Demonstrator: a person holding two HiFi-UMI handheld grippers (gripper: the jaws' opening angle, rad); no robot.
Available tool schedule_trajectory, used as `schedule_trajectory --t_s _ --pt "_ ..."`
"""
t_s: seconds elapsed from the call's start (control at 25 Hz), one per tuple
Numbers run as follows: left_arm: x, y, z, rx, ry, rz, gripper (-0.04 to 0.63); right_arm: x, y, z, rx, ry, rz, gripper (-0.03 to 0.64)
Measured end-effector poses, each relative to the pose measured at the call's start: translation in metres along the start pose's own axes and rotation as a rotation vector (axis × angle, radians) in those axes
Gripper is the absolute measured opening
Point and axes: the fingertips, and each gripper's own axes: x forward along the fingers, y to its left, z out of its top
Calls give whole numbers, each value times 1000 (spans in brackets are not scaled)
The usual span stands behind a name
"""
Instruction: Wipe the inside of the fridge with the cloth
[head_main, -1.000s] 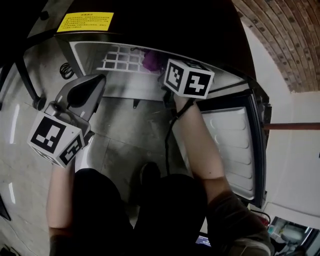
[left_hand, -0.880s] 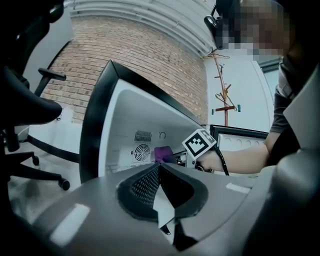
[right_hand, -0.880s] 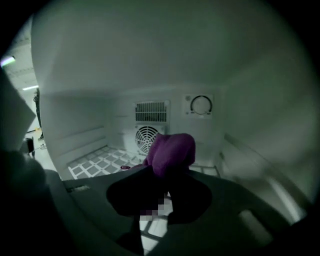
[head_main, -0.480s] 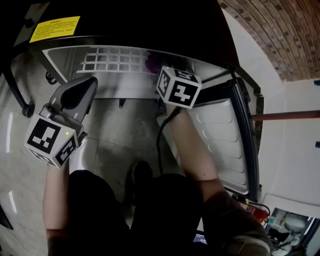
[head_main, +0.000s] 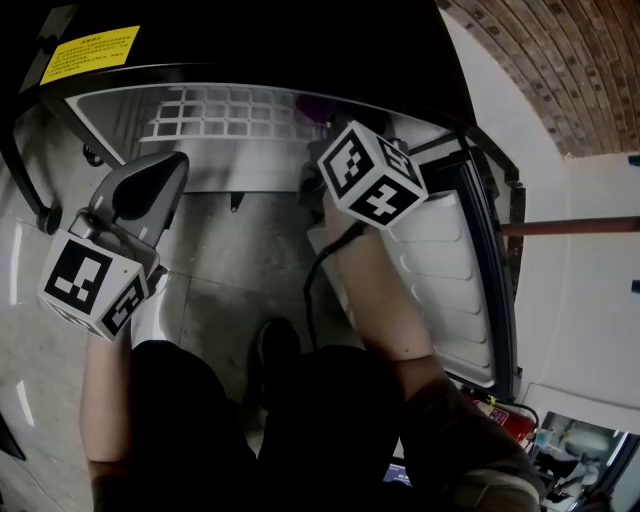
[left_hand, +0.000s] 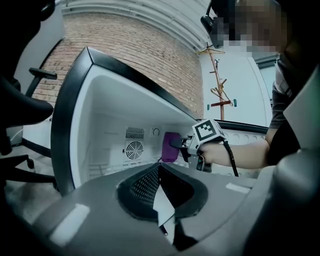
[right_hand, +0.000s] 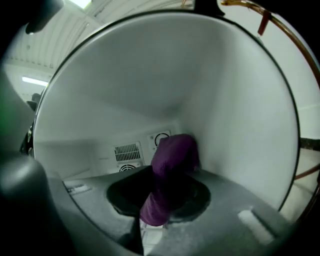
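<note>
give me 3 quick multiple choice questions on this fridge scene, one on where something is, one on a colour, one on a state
1. Where is the cloth?
A. on the floor
B. draped over the door
C. inside the fridge

2. What colour is the cloth?
A. purple
B. yellow
C. white

3. What state is the right gripper in?
A. open and empty
B. shut on the cloth
C. lying on the floor

Answers:
1. C: the left gripper view shows the cloth held up within the white interior, in front of the back wall with its round vent.
2. A: it shows purple in both gripper views.
3. B: the right gripper view shows the cloth pinched between its jaws and sticking out past them.
</note>
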Motion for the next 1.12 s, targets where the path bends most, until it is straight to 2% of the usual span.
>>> schedule_trajectory --t_s 0.2,0.4,0.56,0.72,0.8,0.88,1.0,1.12 --pt "-2 -3 3 2 -6 -3 17 -6 -11 -16 175 57 -49 75" --pt "-6 -3 5 -2 -13 -3 17 -7 -19 -44 439 183 -59 75" --pt "-10 1 1 1 -4 7 17 -12 -17 -60 498 233 -60 75" --pt "-15 11 -14 -26 20 28 17 -17 -16 -66 488 233 -56 75" --pt "-19 15 -19 -29 18 30 17 -19 -6 -64 453 214 -3 75" --pt "-23 20 -27 -29 17 24 17 -24 17 -64 404 193 101 75" --pt "-36 32 -53 -35 42 45 17 -36 67 -81 356 199 301 75" --pt "-57 43 -81 -11 54 80 17 -55 124 -102 305 206 534 75"
